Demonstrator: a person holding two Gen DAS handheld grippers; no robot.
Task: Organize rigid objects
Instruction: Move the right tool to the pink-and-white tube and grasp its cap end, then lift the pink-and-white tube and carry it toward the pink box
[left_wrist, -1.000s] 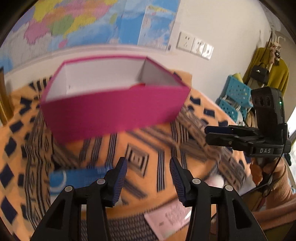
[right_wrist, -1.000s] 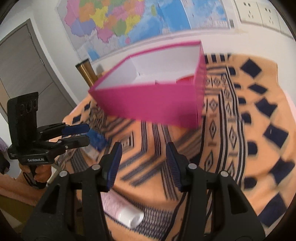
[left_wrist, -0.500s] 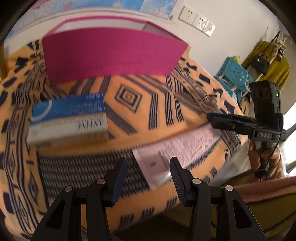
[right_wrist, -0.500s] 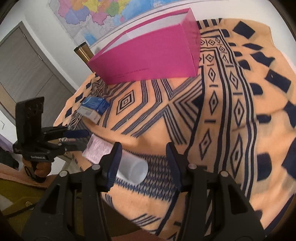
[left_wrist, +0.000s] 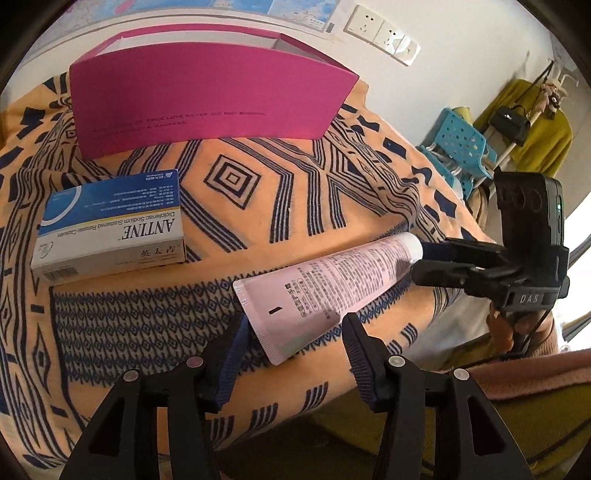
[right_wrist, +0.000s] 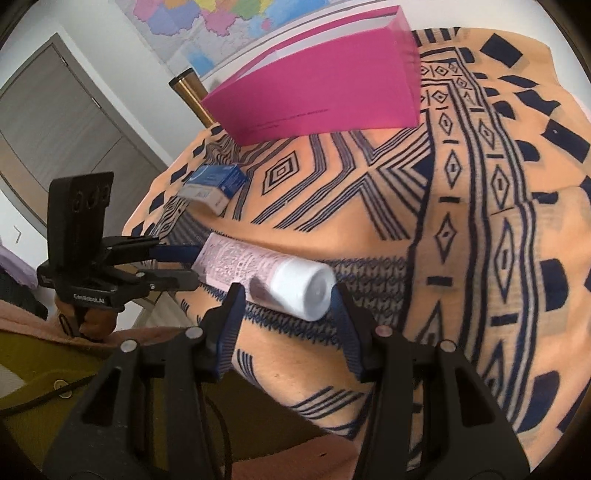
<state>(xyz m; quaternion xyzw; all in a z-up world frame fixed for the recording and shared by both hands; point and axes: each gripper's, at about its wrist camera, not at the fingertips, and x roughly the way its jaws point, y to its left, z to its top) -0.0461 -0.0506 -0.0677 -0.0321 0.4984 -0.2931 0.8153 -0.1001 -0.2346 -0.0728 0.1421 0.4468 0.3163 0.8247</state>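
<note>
A pink tube with a white cap lies on the orange patterned blanket near its front edge. My left gripper is open at the tube's flat crimped end; it also shows in the right wrist view. My right gripper is open with its fingers on either side of the white cap; it also shows in the left wrist view. A blue and white medicine box lies to the left. An open pink box stands at the back.
The blanket covers the whole surface and drops off at the front. A gold flask stands behind the pink box. Blue plastic crates and a coat rack with a yellow garment are off to the right.
Both grippers have dropped and pulled back toward the front edge. The pink box has moved away up the views; the tube now lies between both pairs of fingers.
</note>
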